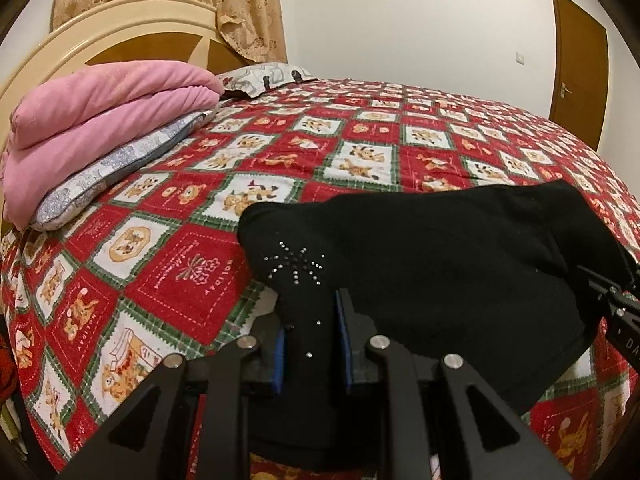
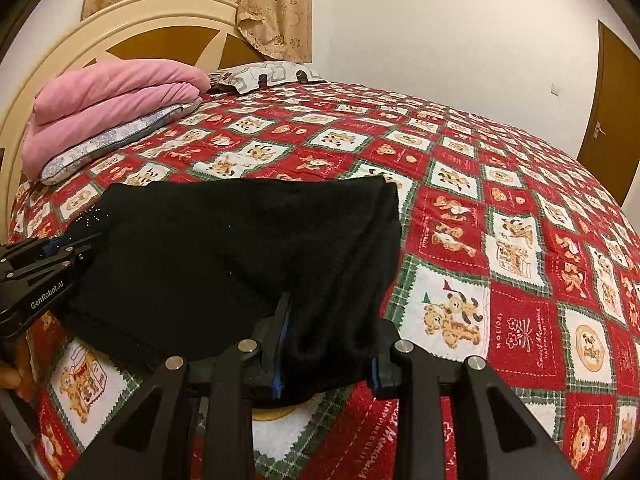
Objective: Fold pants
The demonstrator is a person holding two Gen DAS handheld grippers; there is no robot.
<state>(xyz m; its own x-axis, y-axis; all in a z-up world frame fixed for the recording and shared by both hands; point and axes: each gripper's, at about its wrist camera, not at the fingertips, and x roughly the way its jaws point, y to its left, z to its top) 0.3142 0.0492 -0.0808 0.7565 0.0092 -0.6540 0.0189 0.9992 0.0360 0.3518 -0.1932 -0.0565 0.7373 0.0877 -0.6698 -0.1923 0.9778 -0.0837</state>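
Observation:
Black pants [image 1: 440, 264] with a rhinestone star pattern lie folded on the red patchwork bedspread [image 1: 280, 152]. My left gripper [image 1: 310, 340] is shut on the near left edge of the pants, with cloth bunched between its blue pads. My right gripper [image 2: 328, 344] is shut on the near right edge of the pants [image 2: 240, 248]. The left gripper also shows at the left edge of the right wrist view [image 2: 60, 252], and the right gripper at the right edge of the left wrist view [image 1: 612, 296].
A folded pink blanket [image 1: 100, 112] lies on a grey patterned pillow [image 1: 116, 176] at the head of the bed. A second pillow [image 1: 264, 76] lies by the cream headboard [image 1: 120, 28]. A brown door [image 1: 580, 68] stands at the far right.

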